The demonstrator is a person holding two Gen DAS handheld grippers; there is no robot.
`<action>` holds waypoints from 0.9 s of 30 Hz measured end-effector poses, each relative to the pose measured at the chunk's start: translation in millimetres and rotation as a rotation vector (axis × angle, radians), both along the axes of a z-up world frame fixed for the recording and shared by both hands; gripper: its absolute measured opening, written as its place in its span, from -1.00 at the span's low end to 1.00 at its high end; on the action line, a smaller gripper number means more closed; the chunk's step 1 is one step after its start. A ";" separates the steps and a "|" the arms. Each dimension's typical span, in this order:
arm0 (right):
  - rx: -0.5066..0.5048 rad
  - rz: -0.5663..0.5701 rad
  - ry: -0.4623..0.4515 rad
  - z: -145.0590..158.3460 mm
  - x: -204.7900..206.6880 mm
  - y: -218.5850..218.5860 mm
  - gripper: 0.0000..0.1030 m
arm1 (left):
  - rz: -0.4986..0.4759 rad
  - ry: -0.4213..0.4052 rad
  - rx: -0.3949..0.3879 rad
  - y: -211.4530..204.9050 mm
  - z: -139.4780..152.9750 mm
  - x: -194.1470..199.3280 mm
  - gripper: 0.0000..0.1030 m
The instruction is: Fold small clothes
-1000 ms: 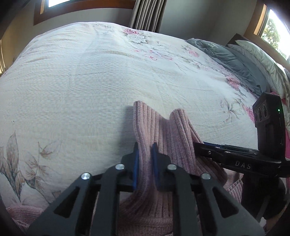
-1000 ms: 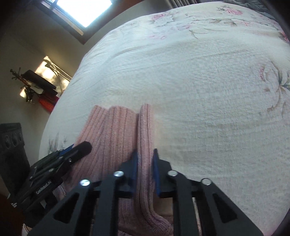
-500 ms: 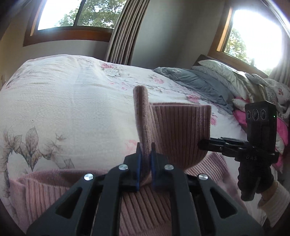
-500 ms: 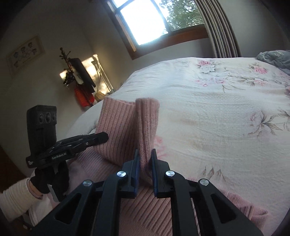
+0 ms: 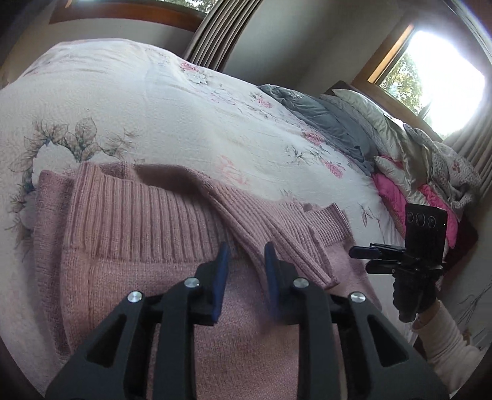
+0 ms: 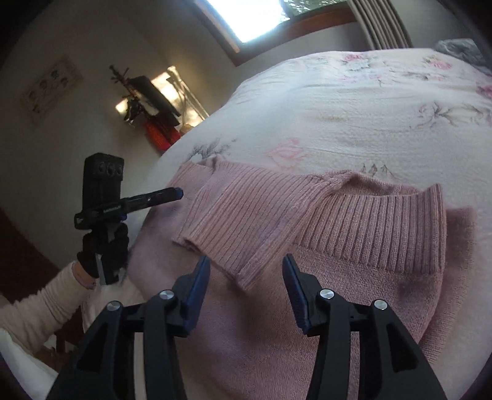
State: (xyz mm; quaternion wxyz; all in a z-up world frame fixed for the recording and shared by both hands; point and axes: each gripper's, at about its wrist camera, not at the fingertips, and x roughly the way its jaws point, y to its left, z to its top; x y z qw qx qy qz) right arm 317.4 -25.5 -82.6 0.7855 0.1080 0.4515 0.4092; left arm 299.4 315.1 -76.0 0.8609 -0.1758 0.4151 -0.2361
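Now: pink knit sweater (image 5: pixel 160 277) flat on bed (image 5: pixel 147 101), near edge, on floral quilt. Ribbed hem band (image 5: pixel 132 221) folded up over body; ribbed sleeve cuffs (image 6: pixel 246 227) lying across band. Left gripper (image 5: pixel 244 264) released, jaws apart, above sweater body just short of band, nothing held. Right gripper (image 6: pixel 246 274) likewise spread wide, empty, straddling cuff end without touching. Grey and pink bedding (image 5: pixel 399 160) piled at far right of bed.

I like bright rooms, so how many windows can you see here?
2. One window is behind the pillows at the head of the bed; another window is on the wall beyond its far side. Others may be out of view.
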 end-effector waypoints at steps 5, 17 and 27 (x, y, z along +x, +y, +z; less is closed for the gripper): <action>0.051 -0.141 0.194 -34.5 58.3 9.8 -0.01 | 0.012 0.117 -0.055 -15.0 -18.8 38.5 -0.16; -0.004 -0.198 0.196 -55.7 89.3 15.6 -0.80 | 0.029 0.168 -0.100 4.2 -44.0 60.8 -0.83; 0.045 -0.126 0.263 -49.9 26.2 20.2 -0.48 | -0.023 0.193 -0.085 -15.3 -32.6 -5.2 -0.31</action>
